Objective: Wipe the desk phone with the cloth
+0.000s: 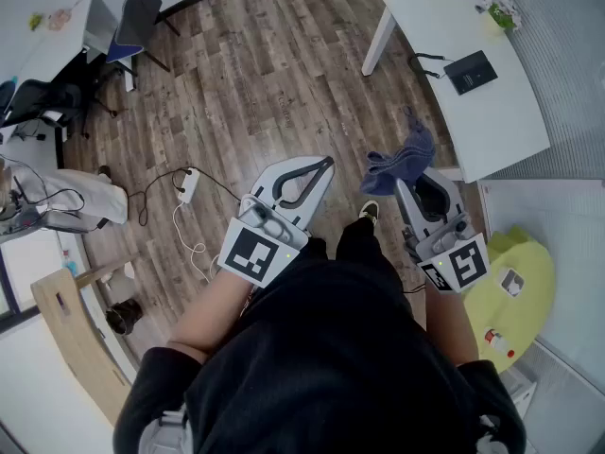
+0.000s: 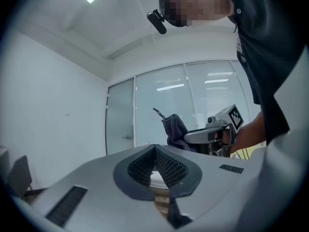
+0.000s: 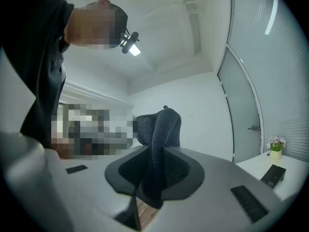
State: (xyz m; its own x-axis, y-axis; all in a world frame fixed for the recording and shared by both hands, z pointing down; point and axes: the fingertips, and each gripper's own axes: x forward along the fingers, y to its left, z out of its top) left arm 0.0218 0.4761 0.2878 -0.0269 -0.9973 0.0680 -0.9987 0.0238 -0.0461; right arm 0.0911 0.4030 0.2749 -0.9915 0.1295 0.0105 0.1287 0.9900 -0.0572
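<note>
1. We stand on a wood floor (image 1: 265, 74). A white table (image 1: 510, 121) is ahead at our right.
2. The phone (image 1: 470, 71), flat and black, lies on this table. A black cord (image 1: 427, 61) is just beside it, and a small plant (image 1: 498, 9) stands near the far edge.
3. A yellow round table (image 1: 534, 253) is close at our right side. At the left, a power strip (image 1: 189, 185) lies on the floor with its cables, and a chair (image 1: 142, 12) stands further away.
4. The left gripper (image 2: 155, 151) hangs over the floor with its jaws closed on each other, empty.
5. The right gripper (image 3: 155, 153) has its jaws pressed on the blue cloth (image 1: 402, 154). The cloth bunches above the tips, near the white table's edge and well apart from the phone.
</note>
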